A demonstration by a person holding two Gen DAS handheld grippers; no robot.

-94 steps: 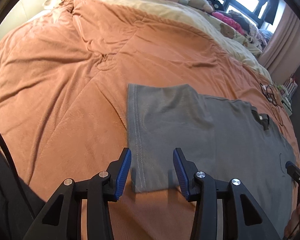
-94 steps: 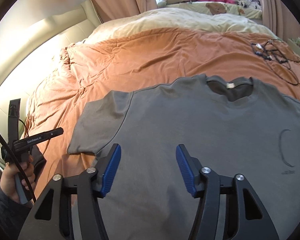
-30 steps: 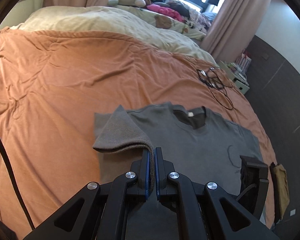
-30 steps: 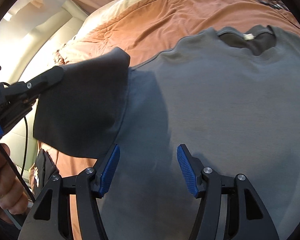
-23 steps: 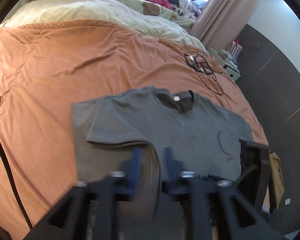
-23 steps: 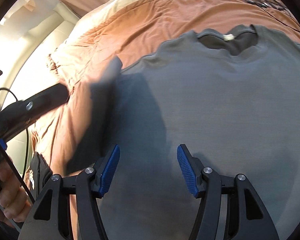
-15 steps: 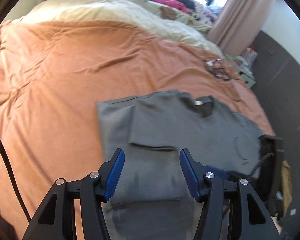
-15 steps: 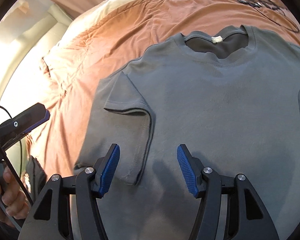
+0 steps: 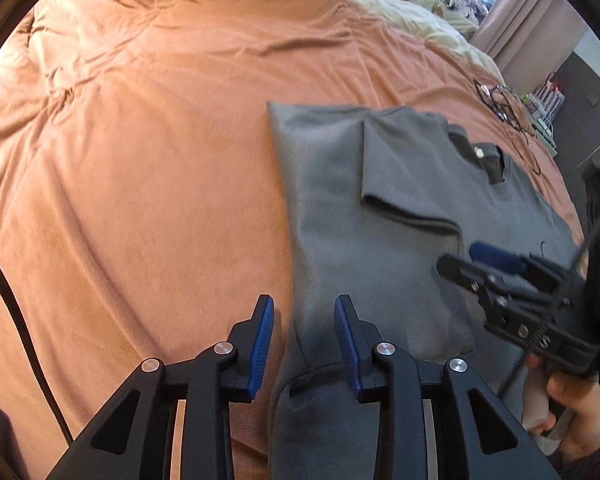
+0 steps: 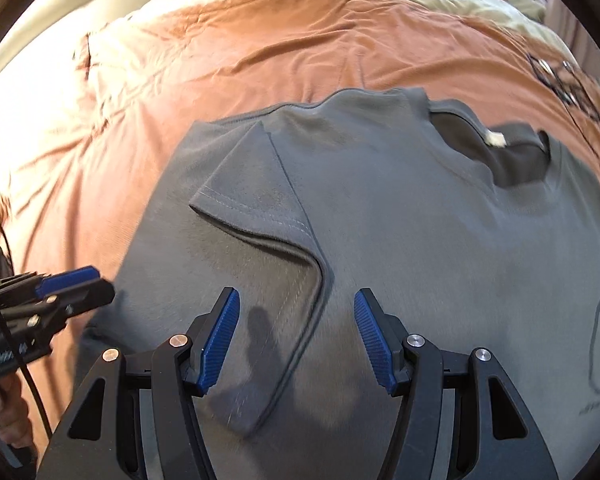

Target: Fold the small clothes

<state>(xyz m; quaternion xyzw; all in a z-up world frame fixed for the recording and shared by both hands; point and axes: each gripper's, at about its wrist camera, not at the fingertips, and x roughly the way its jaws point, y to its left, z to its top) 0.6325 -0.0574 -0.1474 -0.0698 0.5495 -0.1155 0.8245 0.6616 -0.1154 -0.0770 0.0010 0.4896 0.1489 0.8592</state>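
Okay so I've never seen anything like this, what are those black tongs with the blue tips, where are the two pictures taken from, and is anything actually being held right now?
These are hand-held grippers, one in each of a person's hands, with no robot arm. Each carries a wide-angle camera looking forward along its two fingers, so each picture is that gripper's own view.

In the left view, the left gripper sits low over the side edge of a grey T-shirt. Its jaws have just been closing, with the shirt's edge between them, but the pads do not press on it yet. The right gripper shows at the right.

In the right view, the right gripper hangs open above the shirt, holding nothing.

The shirt lies on an orange bedspread, one sleeve already folded inward. Some cables lie farther off.
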